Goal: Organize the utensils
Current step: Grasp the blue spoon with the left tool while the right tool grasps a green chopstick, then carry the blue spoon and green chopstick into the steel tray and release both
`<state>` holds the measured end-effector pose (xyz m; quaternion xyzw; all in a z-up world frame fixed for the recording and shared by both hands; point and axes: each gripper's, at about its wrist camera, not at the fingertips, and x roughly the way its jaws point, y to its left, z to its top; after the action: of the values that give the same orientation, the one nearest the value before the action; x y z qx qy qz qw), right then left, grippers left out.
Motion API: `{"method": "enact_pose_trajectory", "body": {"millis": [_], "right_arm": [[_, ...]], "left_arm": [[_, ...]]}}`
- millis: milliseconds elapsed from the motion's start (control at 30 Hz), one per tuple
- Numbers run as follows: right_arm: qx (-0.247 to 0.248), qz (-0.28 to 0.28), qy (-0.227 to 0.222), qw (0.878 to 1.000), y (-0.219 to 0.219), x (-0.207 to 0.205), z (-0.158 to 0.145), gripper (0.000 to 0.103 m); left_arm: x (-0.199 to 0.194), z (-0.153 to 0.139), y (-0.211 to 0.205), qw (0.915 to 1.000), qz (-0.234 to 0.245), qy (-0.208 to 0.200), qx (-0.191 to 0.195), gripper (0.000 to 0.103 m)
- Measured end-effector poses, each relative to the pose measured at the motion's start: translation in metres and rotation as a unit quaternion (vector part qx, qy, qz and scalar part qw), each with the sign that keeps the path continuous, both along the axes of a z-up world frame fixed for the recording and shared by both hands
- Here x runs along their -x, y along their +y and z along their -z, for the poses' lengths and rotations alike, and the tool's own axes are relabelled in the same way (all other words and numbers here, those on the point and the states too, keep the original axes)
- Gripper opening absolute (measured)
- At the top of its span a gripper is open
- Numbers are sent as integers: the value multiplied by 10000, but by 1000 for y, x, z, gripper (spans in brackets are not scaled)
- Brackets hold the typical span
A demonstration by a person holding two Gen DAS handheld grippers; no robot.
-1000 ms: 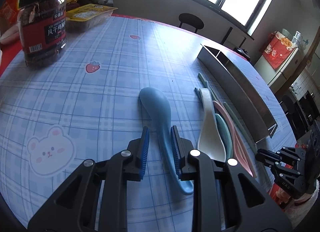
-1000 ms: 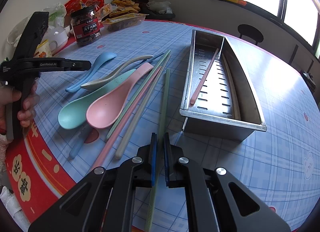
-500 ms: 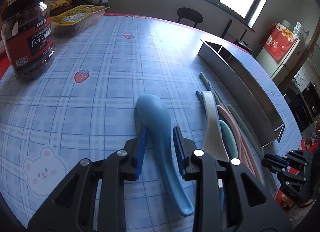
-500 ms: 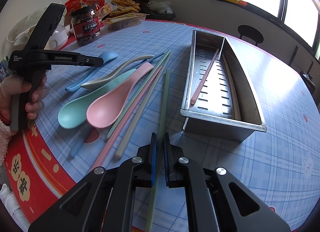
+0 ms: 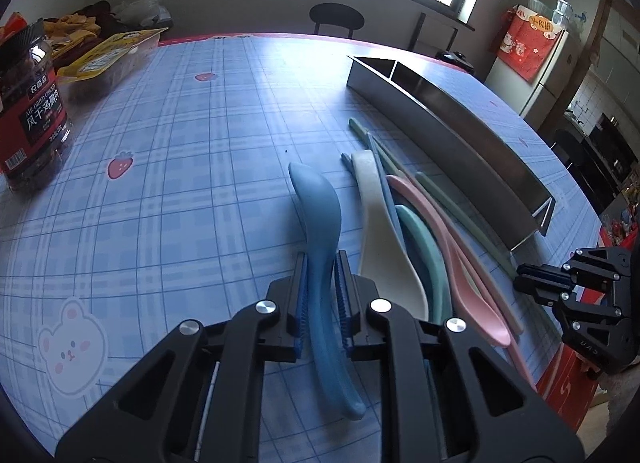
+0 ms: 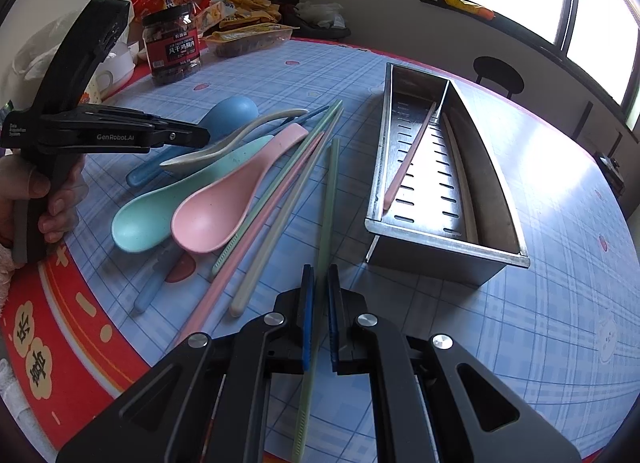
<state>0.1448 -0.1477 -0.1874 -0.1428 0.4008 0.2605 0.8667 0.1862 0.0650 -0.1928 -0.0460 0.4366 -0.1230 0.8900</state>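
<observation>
My left gripper [image 5: 321,289] has just closed on the blue spoon [image 5: 318,219] handle, bowl tilted off the table [image 5: 180,183]. My right gripper [image 6: 319,319] pinches a green chopstick [image 6: 327,199]. Steel tray [image 6: 496,255]: pink chopstick [image 6: 408,159] and pale chopstick [image 6: 460,179] inside.

- The left wrist view rides just behind the left claw [image 5: 320,283], looking steeply down and forward across the tabletop [image 5: 180,143] toward its far edge and the window wall.
- The right wrist view sits behind the right claw [image 6: 319,303], low at the near edge, facing the far corner.
- Both views share the spoon cluster [image 5: 416,239] [image 6: 208,203], the steel tray [image 5: 460,135] [image 6: 496,175] and the jar [image 5: 28,103] [image 6: 173,49].
</observation>
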Motion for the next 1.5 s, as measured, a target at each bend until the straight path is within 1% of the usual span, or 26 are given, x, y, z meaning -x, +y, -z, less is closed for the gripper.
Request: {"method": "enact_pose_trajectory", "body": {"millis": [133, 267, 333, 367, 400, 600, 767, 967, 1033, 1133, 1200, 1367, 1500], "right_arm": [[12, 1, -9, 10000, 0, 0, 0, 7], [45, 1, -33, 10000, 1, 1, 0, 7], [64, 0, -46, 10000, 1, 1, 0, 7], [75, -2, -54, 10000, 1, 2, 0, 7], [86, -5, -62, 9999, 2, 2, 0, 7], [186, -10, -134, 9997, 4, 4, 1, 7], [282, -11, -209, 9994, 6, 6, 1, 7], [330, -12, -272, 9991, 7, 7, 1, 6], [315, 84, -286, 9991, 5, 6, 0, 6], [64, 154, -317, 9994, -4, 5, -5, 6], [-99, 188, -441, 9988, -9, 9, -9, 6], [-283, 185, -693, 9970, -14, 15, -17, 6], [-630, 148, -901, 9938, -24, 22, -26, 6]], "left_arm": [[0, 1, 2, 10000, 2, -7, -42, 17], [2, 1, -6, 9992, 18, -73, -381, 17], [1, 0, -7, 9990, 18, -89, -440, 16], [1, 0, -6, 9991, 21, -88, -407, 15], [2, 0, -5, 9993, -1, -89, -367, 11], [5, -4, 9, 9994, -262, -197, -146, 11], [10, -8, 10, 9989, -290, -342, -138, 11], [18, -14, 16, 9971, -477, -577, -94, 11], [21, -17, 18, 9964, -538, -654, -63, 11], [23, -19, 21, 9956, -578, -734, -50, 11], [25, -21, 21, 9952, -590, -779, -56, 11], [31, -25, 21, 9936, -648, -924, -100, 11], [34, -28, 24, 9922, -720, -1019, -80, 11]]}}
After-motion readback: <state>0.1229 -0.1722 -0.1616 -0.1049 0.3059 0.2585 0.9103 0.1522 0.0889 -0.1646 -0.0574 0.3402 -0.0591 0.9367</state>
